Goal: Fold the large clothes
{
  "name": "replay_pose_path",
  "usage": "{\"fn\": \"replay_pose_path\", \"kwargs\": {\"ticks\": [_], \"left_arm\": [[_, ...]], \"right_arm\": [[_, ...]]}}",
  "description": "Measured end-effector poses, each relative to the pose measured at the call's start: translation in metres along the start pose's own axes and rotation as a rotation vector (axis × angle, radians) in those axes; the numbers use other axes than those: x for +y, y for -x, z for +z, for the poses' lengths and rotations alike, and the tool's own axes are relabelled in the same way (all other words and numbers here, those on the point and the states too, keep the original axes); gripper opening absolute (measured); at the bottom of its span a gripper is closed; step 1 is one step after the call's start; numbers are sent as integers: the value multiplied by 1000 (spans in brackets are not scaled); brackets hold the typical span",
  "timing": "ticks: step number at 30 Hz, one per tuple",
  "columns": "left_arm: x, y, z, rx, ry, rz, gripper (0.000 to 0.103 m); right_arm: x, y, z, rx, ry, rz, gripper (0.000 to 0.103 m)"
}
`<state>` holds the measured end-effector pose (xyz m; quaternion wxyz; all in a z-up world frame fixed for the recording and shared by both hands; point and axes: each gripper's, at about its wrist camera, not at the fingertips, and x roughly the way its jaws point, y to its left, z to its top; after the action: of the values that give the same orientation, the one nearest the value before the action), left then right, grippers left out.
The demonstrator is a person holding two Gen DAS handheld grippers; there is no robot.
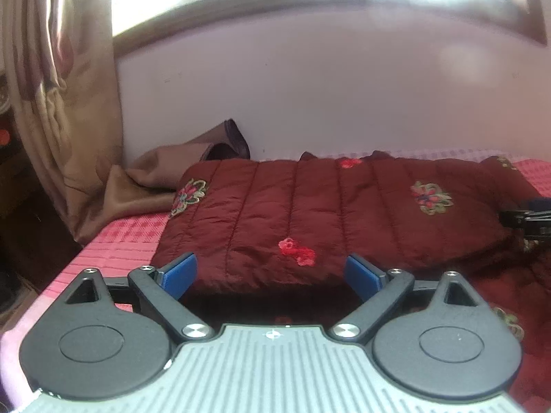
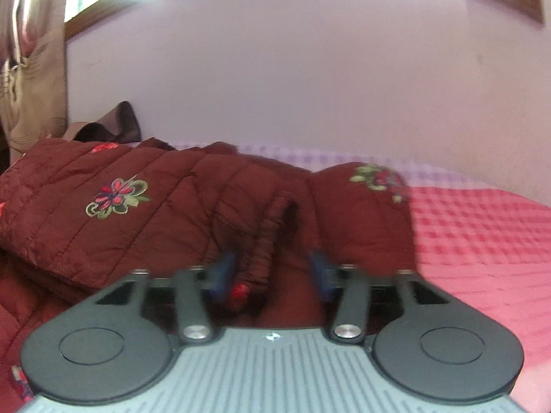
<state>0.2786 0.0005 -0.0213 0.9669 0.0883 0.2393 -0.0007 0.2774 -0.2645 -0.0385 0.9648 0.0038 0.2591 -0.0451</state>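
Right wrist view: right tool (image 2: 272, 272) spread, straddling quilted jacket's (image 2: 103, 189) elastic cuff (image 2: 265, 258); left tool (image 1: 272, 272) released. Clamp cuff squarely.

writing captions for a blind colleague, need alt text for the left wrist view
Open left tongs hover at the near edge of a folded maroon quilted jacket with embroidered flowers, lying on a pink checked bedspread. Behind it are a pale wall and a tan curtain; the right tongs show at the right edge.
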Motion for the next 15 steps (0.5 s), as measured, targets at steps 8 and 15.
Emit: {"fn": "replay_pose_path", "kwargs": {"ticks": [8, 15], "left_arm": [[-14, 63, -5, -74, -42, -1, 95], [6, 127, -36, -77, 32, -135, 102]], "right_arm": [[-17, 123, -41, -87, 64, 74, 80], [-53, 229, -102, -138, 73, 85, 93]]}}
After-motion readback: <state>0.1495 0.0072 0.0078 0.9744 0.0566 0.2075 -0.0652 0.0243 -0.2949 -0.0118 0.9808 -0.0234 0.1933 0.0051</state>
